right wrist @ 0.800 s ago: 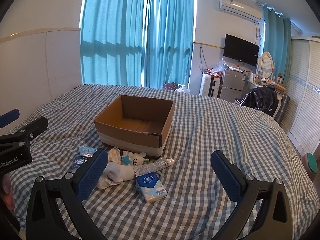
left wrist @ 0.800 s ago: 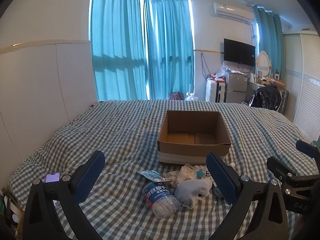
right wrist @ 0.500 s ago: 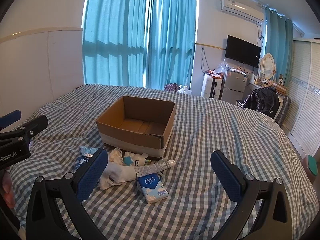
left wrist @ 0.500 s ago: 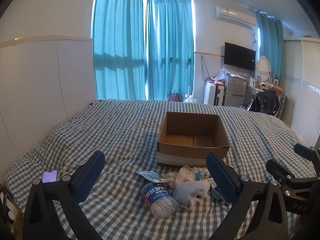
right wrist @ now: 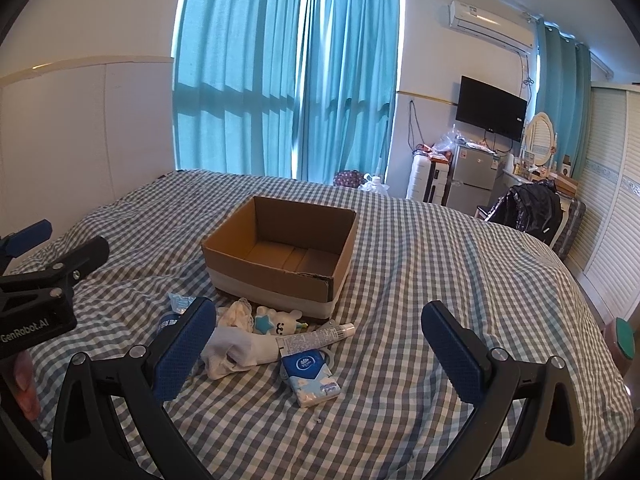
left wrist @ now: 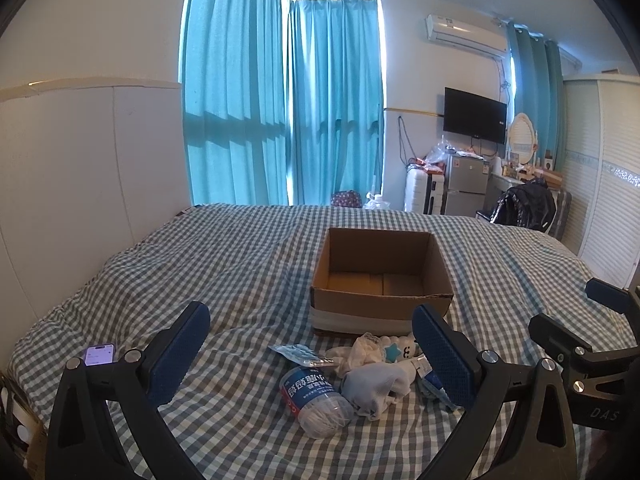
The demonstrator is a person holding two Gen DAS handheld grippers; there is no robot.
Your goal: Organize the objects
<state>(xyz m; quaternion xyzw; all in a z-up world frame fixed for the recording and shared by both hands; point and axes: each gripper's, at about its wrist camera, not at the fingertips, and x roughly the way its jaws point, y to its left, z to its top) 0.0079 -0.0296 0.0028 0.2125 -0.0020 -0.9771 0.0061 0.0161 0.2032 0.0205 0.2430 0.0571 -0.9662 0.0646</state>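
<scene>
Box [left wrist: 382,276] slightly farther than before

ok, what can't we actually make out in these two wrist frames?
- Blue-labelled clear plastic bottle: right wrist view, mostly hidden behind that claw's left finger.
- White squeeze tube: left wrist view, almost wholly covered by that claw's right finger.
- Brown cardboard box: near floor strip hidden by its front wall, both views.
- Lit phone screen: left wrist view, too small to read.
</scene>
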